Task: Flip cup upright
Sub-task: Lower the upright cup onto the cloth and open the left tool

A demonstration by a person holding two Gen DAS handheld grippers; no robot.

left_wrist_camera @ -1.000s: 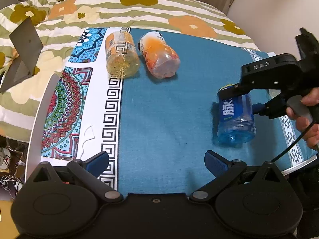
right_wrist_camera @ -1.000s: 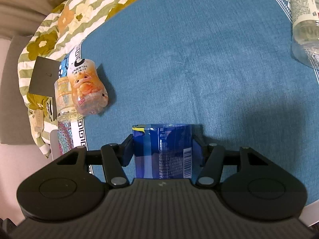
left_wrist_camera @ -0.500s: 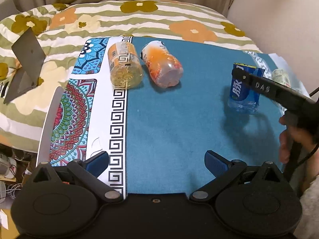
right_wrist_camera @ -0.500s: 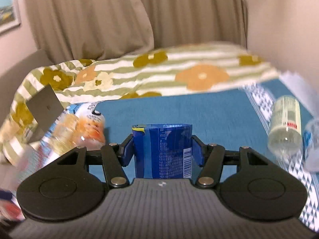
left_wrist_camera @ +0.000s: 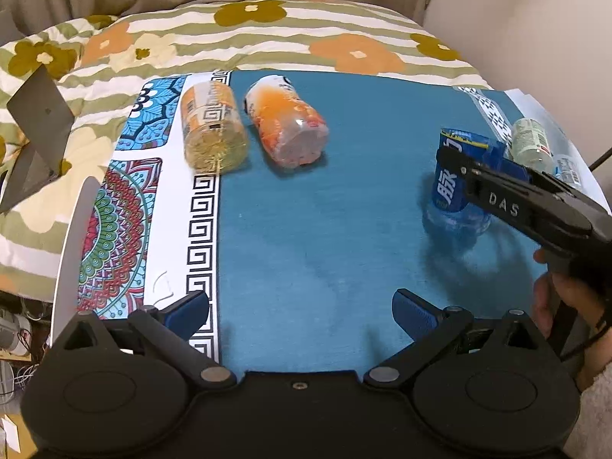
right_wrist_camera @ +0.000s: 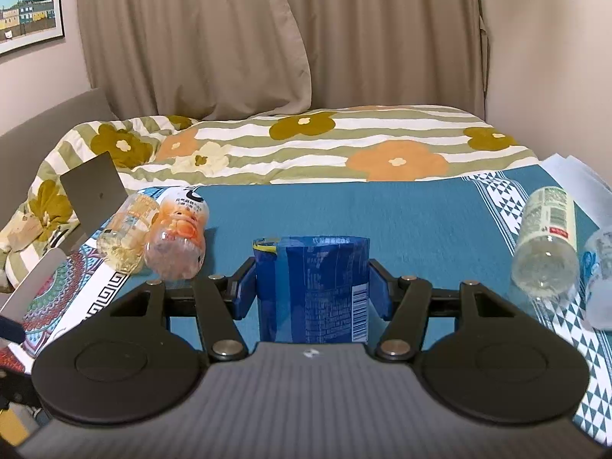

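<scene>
Cup (right_wrist_camera: 311, 287), blue, upright on teal surface (left_wrist_camera: 344, 229), pinched by right tool (right_wrist_camera: 311, 292); left tool (left_wrist_camera: 300, 311) spread wide at 6 o'clock.

The cup's (right_wrist_camera: 311, 287) base was hidden behind the right gripper (right_wrist_camera: 311, 290); the clear bottle (right_wrist_camera: 600, 279) got cut off at the frame's edge.

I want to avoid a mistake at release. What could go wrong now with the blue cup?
1. The blue cup looks like thin plastic; the right hand-held gripper squeezes its label and may dent it.
2. It stands on a soft blue cloth; if released tilted, it may topple.
3. A clear bottle lies nearby and could be bumped.
</scene>
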